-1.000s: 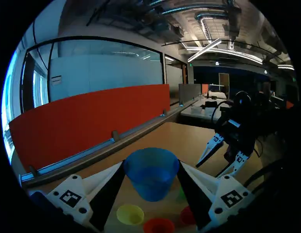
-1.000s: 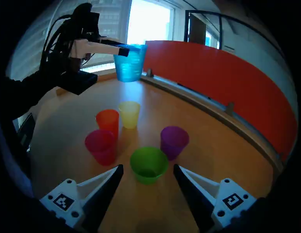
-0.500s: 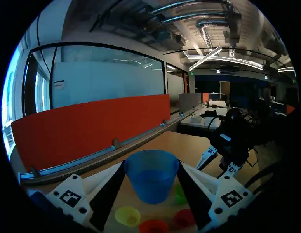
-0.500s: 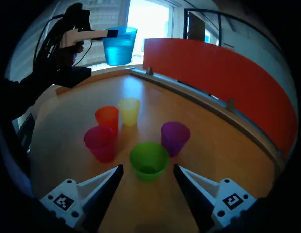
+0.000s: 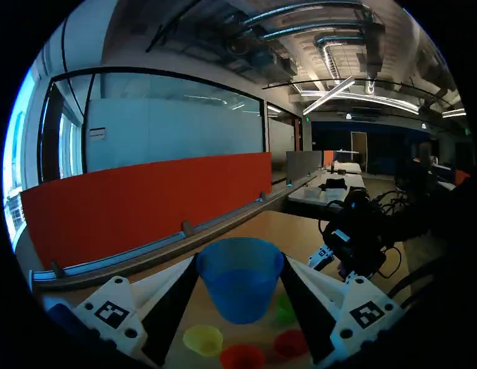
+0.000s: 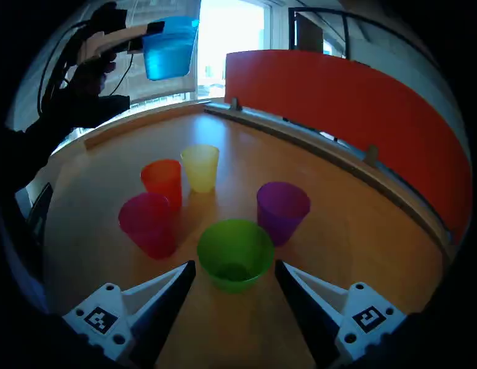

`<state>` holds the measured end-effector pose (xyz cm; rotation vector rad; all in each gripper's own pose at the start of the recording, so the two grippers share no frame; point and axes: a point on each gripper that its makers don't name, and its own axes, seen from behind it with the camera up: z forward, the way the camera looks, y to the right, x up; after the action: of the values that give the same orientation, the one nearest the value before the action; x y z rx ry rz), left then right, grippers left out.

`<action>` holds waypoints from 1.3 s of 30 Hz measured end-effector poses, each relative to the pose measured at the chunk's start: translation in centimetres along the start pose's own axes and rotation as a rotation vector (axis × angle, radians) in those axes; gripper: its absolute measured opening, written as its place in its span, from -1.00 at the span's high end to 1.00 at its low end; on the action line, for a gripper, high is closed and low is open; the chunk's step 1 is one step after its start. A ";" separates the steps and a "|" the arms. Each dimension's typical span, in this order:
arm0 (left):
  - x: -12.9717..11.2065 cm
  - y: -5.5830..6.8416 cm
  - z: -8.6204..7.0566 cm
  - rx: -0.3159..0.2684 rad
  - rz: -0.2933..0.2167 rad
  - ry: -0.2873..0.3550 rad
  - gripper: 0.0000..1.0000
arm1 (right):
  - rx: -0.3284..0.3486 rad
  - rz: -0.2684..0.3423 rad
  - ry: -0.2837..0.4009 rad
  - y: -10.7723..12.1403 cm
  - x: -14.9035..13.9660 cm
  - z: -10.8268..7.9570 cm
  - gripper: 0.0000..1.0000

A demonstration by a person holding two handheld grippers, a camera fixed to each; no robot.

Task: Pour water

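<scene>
Wooden table (image 6: 352,230), blue cup (image 5: 239,286) held high in left hand-held gripper (image 5: 238,262)

Spread wide, the right gripper (image 6: 234,265) sits just short of a green cup (image 6: 235,252) (near, centre); far left, the left gripper (image 6: 153,31) holds a blue cup (image 6: 170,52) aloft.

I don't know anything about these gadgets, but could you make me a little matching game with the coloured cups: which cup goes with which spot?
Cups:
1. blue cup
2. green cup
3. yellow cup
4. purple cup

Places:
A. standing on the table, on the side toward the red partition
B. held up in the air by the left gripper, water inside
C. just ahead of the right gripper, whose jaws are open
D. right beside the orange cup, at the far side of the group

Pairs: 1-B, 2-C, 3-D, 4-A
</scene>
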<state>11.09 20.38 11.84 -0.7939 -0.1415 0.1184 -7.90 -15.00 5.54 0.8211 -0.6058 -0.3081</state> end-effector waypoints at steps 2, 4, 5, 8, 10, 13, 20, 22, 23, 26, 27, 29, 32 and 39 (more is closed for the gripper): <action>-0.1 -0.1 -0.2 0.004 0.002 0.000 -0.78 | 0.001 0.004 0.001 0.1 -0.1 0.5 -1.00; -0.1 -0.2 -0.3 0.008 0.002 0.001 -0.78 | 0.002 0.007 0.003 0.2 -0.2 0.9 -1.00; -0.1 -0.2 -0.4 0.009 0.001 0.002 -0.78 | 0.002 0.010 0.004 0.2 -0.2 1.1 -1.00; 0.0 -0.3 -0.5 0.013 -0.005 0.006 -0.78 | 0.004 0.016 0.008 0.2 -0.3 1.6 -1.00; 0.0 -0.4 -0.7 0.015 -0.008 0.009 -0.78 | 0.006 0.017 0.010 0.1 -0.3 1.8 -1.00; 0.1 -0.5 -0.8 0.018 -0.012 0.011 -0.78 | 0.006 0.015 0.011 0.1 -0.4 2.1 -1.00; 0.0 -0.5 -1.1 0.023 -0.010 0.009 -0.79 | -0.002 0.004 0.025 0.2 -0.2 2.6 -0.84; -0.1 -0.5 -1.1 0.022 -0.011 0.009 -0.79 | 0.000 0.003 0.026 0.2 -0.3 2.6 -0.82; -0.1 -0.5 -1.1 0.021 -0.012 0.009 -0.79 | 0.001 0.003 0.027 0.2 -0.3 2.5 -0.82; -0.1 -0.5 -1.2 0.021 -0.014 0.009 -0.78 | 0.007 0.005 0.032 0.0 -0.2 2.4 -0.81; -0.1 -0.5 -1.2 0.021 -0.015 0.009 -0.78 | 0.008 0.006 0.035 0.0 0.0 2.4 -0.81; -0.1 -0.5 -1.3 0.021 -0.016 0.011 -0.78 | 0.009 0.007 0.049 -0.1 0.4 2.1 -0.80; 0.0 -0.5 -1.4 0.022 -0.019 0.014 -0.78 | 0.007 0.007 0.069 0.0 1.2 1.4 -0.80; 0.0 -0.5 -2.1 0.029 -0.026 0.019 -0.78 | 0.004 0.006 0.123 -0.5 3.7 -0.6 -0.80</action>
<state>11.48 18.53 10.73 -0.7637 -0.1320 0.0881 -4.59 -16.76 6.24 0.8354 -0.4938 -0.2485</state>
